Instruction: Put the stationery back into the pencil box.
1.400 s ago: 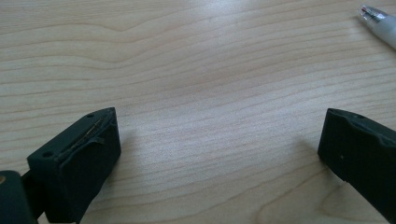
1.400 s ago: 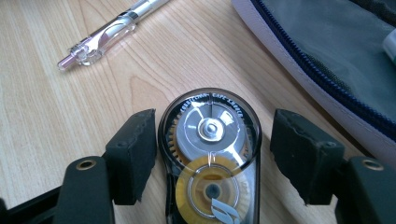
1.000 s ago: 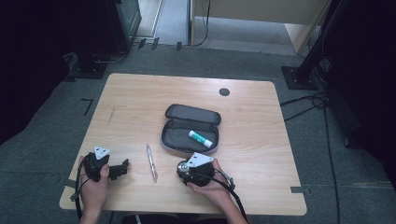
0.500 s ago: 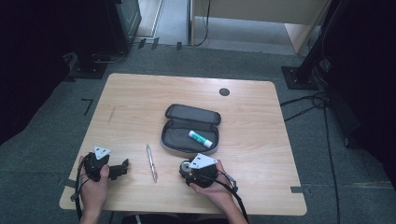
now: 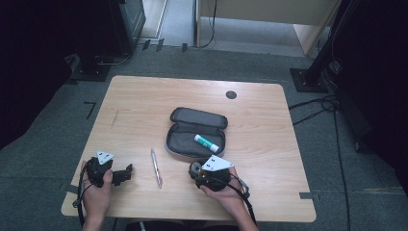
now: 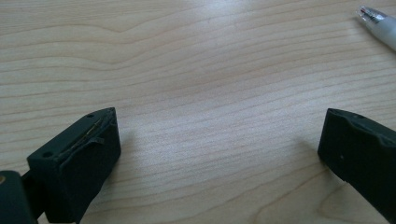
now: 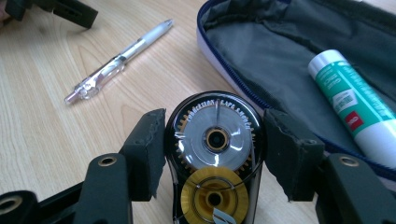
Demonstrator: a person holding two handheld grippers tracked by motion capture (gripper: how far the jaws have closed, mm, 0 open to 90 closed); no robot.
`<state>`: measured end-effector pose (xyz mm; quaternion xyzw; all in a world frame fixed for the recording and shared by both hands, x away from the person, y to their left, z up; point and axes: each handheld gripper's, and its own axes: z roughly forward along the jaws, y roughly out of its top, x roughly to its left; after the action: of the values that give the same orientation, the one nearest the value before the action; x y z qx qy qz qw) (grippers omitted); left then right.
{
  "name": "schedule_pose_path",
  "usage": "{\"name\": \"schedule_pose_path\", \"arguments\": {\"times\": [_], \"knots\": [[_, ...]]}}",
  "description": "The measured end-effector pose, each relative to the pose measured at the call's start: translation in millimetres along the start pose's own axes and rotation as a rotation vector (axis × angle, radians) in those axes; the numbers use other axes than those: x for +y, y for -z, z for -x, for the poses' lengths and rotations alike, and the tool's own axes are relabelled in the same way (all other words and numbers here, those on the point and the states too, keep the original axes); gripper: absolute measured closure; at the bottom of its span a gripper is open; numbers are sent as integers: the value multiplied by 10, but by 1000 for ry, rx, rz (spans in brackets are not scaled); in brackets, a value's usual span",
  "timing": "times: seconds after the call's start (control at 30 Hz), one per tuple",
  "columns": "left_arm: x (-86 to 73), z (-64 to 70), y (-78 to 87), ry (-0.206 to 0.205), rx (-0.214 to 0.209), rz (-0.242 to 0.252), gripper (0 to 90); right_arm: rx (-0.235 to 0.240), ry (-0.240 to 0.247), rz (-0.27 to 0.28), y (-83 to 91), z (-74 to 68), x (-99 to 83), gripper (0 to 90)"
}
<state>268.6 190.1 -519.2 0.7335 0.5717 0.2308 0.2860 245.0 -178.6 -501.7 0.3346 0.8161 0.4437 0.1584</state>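
Observation:
A grey pencil case (image 5: pixel 195 132) lies unzipped at the table's middle, with a green and white glue stick (image 5: pixel 206 142) inside it. My right gripper (image 7: pixel 215 144) is shut on a black correction tape dispenser (image 7: pixel 215 158) just in front of the case (image 7: pixel 289 51); the glue stick (image 7: pixel 352 102) lies to its right. A clear pen (image 5: pixel 156 167) rests between the two grippers. My left gripper (image 5: pixel 126 174) stands open on the table near the front left, nothing between its jaws. Its own view catches the pen tip (image 6: pixel 378 21) at top right.
The wooden table (image 5: pixel 144 110) has a round black grommet (image 5: pixel 231 94) near its far edge. Dark stands and cables sit on the floor around the table.
My right gripper with the correction tape has shifted slightly right and toward the front edge. The left gripper has stayed still.

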Motion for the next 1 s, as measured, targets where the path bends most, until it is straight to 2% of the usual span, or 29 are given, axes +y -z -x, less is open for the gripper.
{"name": "schedule_pose_path", "arguments": {"times": [0.5,1.0], "knots": [[0,0,0,0,0,0,0,-32,-14,66,82,48,91,417],[0,0,0,-1,0,0,0,-56,-32,100,119,97,160,417]]}}
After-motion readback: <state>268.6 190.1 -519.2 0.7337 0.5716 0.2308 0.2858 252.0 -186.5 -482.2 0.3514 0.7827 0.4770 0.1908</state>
